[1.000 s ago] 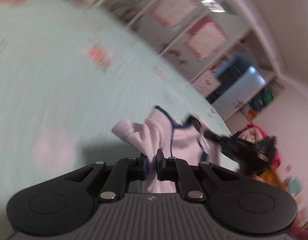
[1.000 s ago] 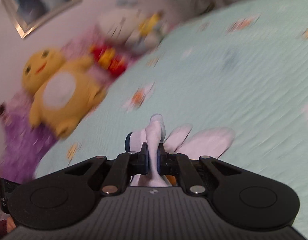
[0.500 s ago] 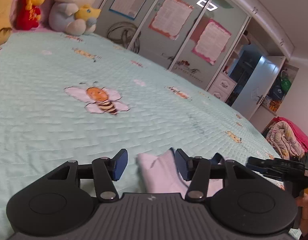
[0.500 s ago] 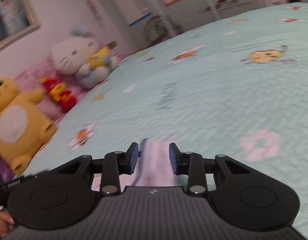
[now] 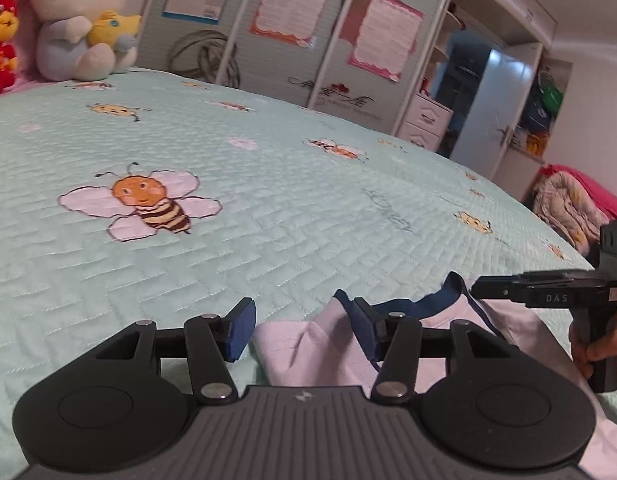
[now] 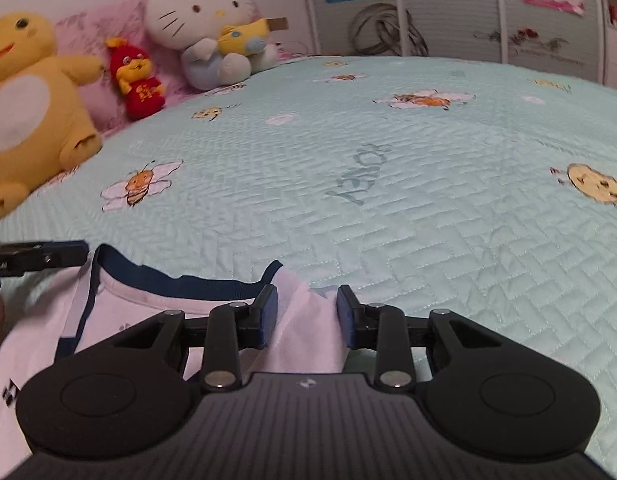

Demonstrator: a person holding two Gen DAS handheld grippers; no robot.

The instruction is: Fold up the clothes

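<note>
Shirt (image 6: 304, 328) mostly hidden under both claw bodies, collar (image 6: 212, 286) showing.

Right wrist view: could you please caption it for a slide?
Right hand-held gripper closing over the white shirt's shoulder on the bee-print bedspread.

**Shirt let go and laid on the bed**

A second ago both grippers were clamped on bunched-up folds of the white shirt (image 6: 308, 332), lifted clear of the bedspread (image 6: 428, 200). Now the shirt lies on the bedspread near its front edge, its navy collar (image 6: 196, 286) spread between the two tools. The left gripper (image 5: 302, 330) has sprung apart and has come lower, with a shoulder of the shirt lying loose between its blue pads (image 5: 240, 330). The right gripper (image 6: 306, 316) also released, opened wider half a second ago, and its jaws are closing again, the other shoulder of cloth between them but not pinched. Both views have levelled out and sharpened.
</note>
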